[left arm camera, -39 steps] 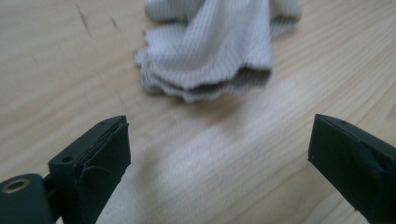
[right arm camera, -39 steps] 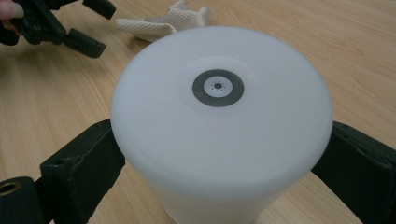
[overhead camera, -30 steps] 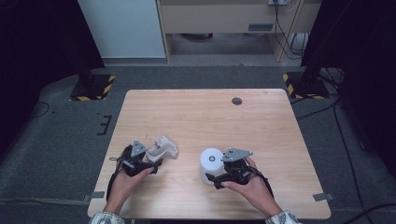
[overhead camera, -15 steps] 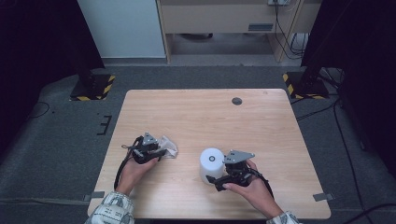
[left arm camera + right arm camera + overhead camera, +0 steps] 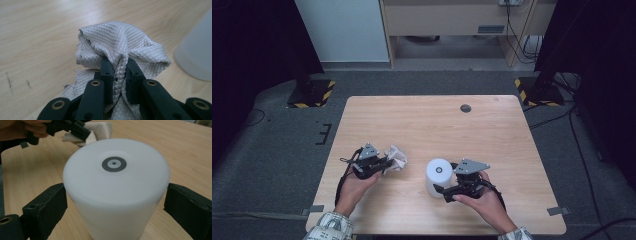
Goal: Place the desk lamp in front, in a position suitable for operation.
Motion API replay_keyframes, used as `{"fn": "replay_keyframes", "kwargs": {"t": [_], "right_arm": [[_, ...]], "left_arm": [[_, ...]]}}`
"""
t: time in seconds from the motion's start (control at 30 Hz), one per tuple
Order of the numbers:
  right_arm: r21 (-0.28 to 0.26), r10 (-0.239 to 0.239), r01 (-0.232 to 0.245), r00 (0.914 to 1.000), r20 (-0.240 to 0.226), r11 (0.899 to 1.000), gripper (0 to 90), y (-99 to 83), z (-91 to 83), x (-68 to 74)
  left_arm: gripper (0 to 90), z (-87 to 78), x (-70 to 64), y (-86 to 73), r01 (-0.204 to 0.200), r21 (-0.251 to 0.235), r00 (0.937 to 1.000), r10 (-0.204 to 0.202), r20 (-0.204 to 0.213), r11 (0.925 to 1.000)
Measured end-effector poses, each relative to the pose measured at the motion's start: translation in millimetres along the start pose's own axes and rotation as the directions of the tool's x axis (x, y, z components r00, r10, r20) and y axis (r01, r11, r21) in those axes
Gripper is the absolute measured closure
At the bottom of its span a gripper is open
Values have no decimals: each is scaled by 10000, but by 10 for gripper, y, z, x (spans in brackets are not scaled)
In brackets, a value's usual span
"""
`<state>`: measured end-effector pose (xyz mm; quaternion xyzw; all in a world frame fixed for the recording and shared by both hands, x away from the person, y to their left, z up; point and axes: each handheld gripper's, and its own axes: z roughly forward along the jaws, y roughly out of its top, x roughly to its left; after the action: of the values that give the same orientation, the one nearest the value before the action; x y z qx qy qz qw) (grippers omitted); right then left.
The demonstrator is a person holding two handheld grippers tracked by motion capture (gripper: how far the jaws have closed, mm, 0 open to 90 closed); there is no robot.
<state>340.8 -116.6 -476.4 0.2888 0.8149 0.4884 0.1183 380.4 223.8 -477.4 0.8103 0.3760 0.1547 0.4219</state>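
Note:
A crumpled grey-white quilted cloth [image 5: 396,156] lies on the wooden table [image 5: 437,125] at front left. My left gripper [image 5: 384,162] is shut on it; in the left gripper view a fold of the cloth [image 5: 120,42] is pinched between the black jaws of my left gripper [image 5: 117,72]. A white cylinder [image 5: 438,172] with a grey ring on its top stands upright at front centre. My right gripper [image 5: 438,188] holds it from the near side. In the right gripper view the cylinder [image 5: 115,182] sits between the two pads of my right gripper [image 5: 115,202], which touch its sides.
A small dark round grommet [image 5: 465,108] is set in the table near its far edge. The cylinder [image 5: 197,55] stands close to the right of the cloth. Past the cylinder in the right gripper view are the cloth [image 5: 100,130] and the other hand.
My left gripper has moved forward and right onto the cloth and shut on a fold of it. The right gripper and the cylinder have stayed in place.

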Motion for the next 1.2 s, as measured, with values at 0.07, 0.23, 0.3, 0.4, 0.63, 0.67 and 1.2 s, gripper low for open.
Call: {"fn": "replay_keyframes", "kwargs": {"t": [0.07, 0.23, 0.3, 0.4, 0.63, 0.67, 1.2], "right_arm": [[-87, -155, 155, 9999, 64, 9998, 52, 10, -1, 8], [-101, -530, 532, 9985, 139, 9985, 59, 18, 30, 45], [-88, -632, 635, 9975, 317, 9979, 94, 17, 42, 51], [-41, -640, 641, 9975, 290, 9979, 94, 37, 58, 35], [137, -728, 727, 9973, 98, 9973, 95, 61, 71, 63], [163, -738, 737, 9973, 56, 9971, 95, 64, 72, 71], [102, -1088, 1095, 9925, -561, 9939, 86, 165, 232, 96]], "left_arm": [[781, -77, -65, 48, -101, -192, 9998, 105, 195, 9998], [780, -260, -228, 194, -679, -460, 9952, 709, 668, 9966], [780, -305, -301, 257, -975, -419, 9904, 1010, 942, 9944], [780, -333, -399, 363, -1388, -230, 9818, 1406, 1275, 9900], [779, -315, -713, 613, -2354, 134, 9526, 2280, 2014, 9718], [778, -296, -748, 635, -2433, 171, 9493, 2345, 2095, 9698], [778, -44, -874, 810, -3212, 947, 9193, 2863, 2699, 9423]]}}
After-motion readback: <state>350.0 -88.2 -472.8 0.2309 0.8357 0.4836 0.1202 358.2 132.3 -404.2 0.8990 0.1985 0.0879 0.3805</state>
